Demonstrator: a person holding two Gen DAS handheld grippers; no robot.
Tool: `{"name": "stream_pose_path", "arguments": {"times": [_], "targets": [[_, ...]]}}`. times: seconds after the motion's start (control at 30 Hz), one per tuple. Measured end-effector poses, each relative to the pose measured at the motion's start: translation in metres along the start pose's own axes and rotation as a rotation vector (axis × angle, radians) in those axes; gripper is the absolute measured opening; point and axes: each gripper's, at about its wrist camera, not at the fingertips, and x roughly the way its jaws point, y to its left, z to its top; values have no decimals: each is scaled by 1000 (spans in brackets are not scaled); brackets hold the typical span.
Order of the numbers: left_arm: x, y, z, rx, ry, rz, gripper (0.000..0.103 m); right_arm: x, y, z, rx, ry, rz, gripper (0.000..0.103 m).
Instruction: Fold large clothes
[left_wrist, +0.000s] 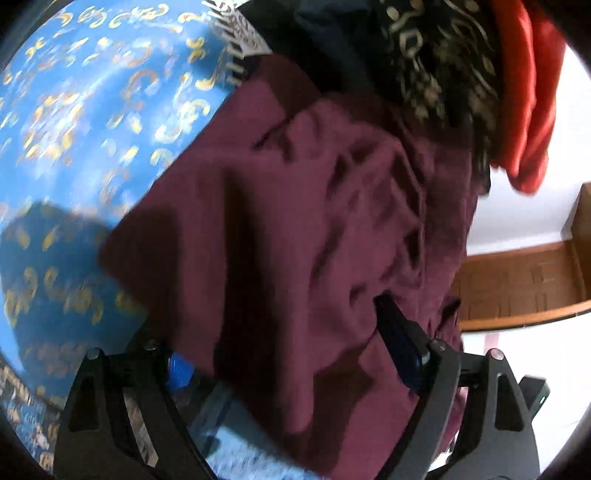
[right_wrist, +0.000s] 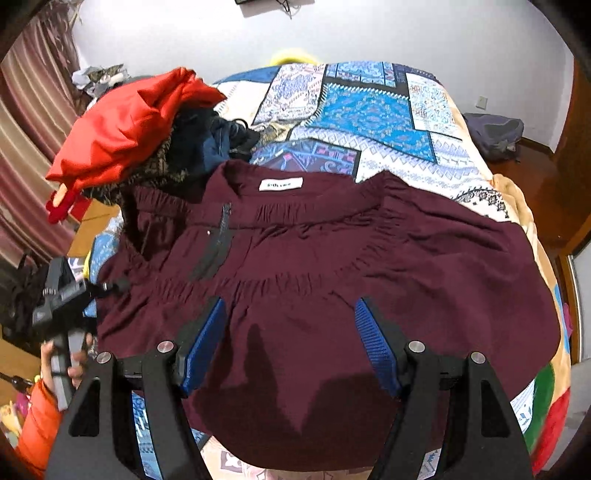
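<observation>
A bed (right_wrist: 517, 206) is covered by a patterned blue quilt (right_wrist: 369, 110). A maroon garment (right_wrist: 332, 277) is spread flat on it. A pile of clothes (right_wrist: 147, 129) is heaped beside the garment.

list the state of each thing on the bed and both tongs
maroon garment: spread flat on the bed, waistband away from the camera, label showing
red garment: crumpled on top of the pile
dark clothes: heaped, unfolded
patterned bedspread: laid over the bed
left tongs: at the garment's left edge
right tongs: open above the garment
</observation>
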Motion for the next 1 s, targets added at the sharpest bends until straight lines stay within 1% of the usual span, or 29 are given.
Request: {"name": "stream_pose_path", "arguments": {"times": [0.07,0.1,0.13,0.17,0.2,0.23,0.27,0.3,0.33,0.4,0.43,0.57,0.6,0.63,0.67,0.7,0.73,0.77,0.83,0.87,0.93,0.97,1.0], "targets": [[3,0,5,-12,-30,-9,86,4,-1,-2,5,15,-3,69],[3,-1,6,-10,-67,9,81,5,-3,-2,12,21,-2,69],[3,-4,6,-3,-93,42,71,7,-4,-3,22,30,-1,69],[3,-9,4,20,-120,97,68,7,-4,-3,30,37,-1,69],[1,-12,4,32,-138,133,61,7,-4,-4,37,43,2,69],[-2,-17,2,47,-163,170,50,6,-2,-4,35,43,4,69],[-6,-24,-2,73,-188,205,45,4,0,-5,27,41,4,69],[-12,-35,-6,121,-210,243,38,1,3,-5,17,36,1,69],[-18,-43,-9,155,-223,264,34,-3,7,-5,3,27,-4,69],[-31,-57,-16,224,-240,281,31,-11,12,-6,-14,12,-5,69],[-43,-66,-22,262,-254,279,30,-14,15,-6,-20,5,0,69],[-85,-92,-42,340,-297,227,27,-27,27,-9,-58,-29,10,69],[-102,-103,-51,372,-324,218,27,-29,29,-9,-63,-33,12,69],[-112,-109,-53,385,-336,213,27,-31,32,-9,-64,-39,16,69],[-124,-114,-62,397,-350,193,27,-31,34,-10,-57,-40,21,69],[-140,-121,-71,410,-369,162,26,-31,37,-11,-42,-41,37,69],[-145,-130,-78,420,-381,161,26,-30,41,-13,-28,-41,68,69],[-150,-142,-83,432,-400,167,26,-27,47,-15,-29,-34,97,69],[-168,-149,-91,454,-442,186,26,-15,64,-20,-57,-3,127,69],[-169,-153,-95,457,-455,194,26,-10,71,-23,-68,12,133,69],[-177,-162,-96,456,-498,209,26,11,91,-30,-101,68,164,69],[-180,-163,-96,454,-507,212,26,23,101,-35,-108,97,188,70],[-183,-166,-96,450,-518,214,26,30,107,-39,-108,111,194,70]]}}
